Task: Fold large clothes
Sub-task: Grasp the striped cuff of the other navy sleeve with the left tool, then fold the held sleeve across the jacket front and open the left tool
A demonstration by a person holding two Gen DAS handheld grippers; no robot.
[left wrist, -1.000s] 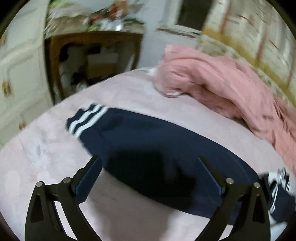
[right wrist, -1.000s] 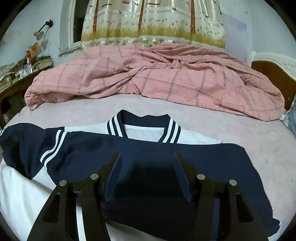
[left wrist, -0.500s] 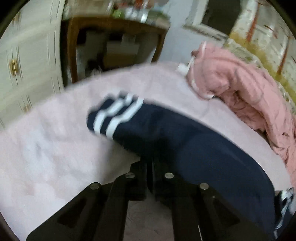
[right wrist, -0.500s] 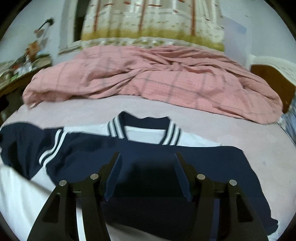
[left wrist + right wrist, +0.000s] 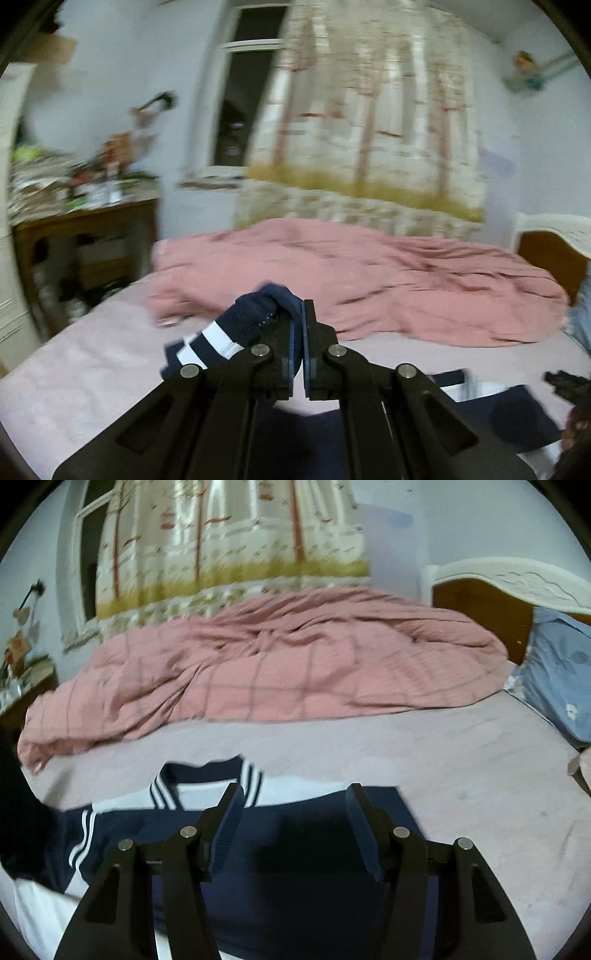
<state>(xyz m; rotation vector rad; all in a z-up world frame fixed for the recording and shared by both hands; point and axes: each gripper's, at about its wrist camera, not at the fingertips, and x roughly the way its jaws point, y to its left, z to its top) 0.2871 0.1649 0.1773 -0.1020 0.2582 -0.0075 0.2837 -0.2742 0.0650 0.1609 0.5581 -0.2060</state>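
A navy and white jacket [image 5: 295, 849] with striped collar [image 5: 207, 786] lies flat on the pale pink bed sheet [image 5: 461, 760]. My left gripper [image 5: 302, 314] is shut on the navy sleeve [image 5: 255, 317] near its white-striped cuff and holds it lifted above the bed. The rest of the jacket [image 5: 498, 413] shows low at the right in the left wrist view. My right gripper [image 5: 295, 797] is open and empty, hovering over the navy sleeve folded across the jacket's chest.
A crumpled pink checked quilt [image 5: 277, 664] fills the far half of the bed. A blue pillow [image 5: 557, 672] and white headboard [image 5: 506, 579] are at the right. A cluttered wooden table [image 5: 81, 236] stands left of the bed. A curtain [image 5: 365, 136] hangs behind.
My left gripper closed on the striped sleeve and lifted it up, swinging toward the right. My right gripper stayed open and shifted slightly right over the jacket.
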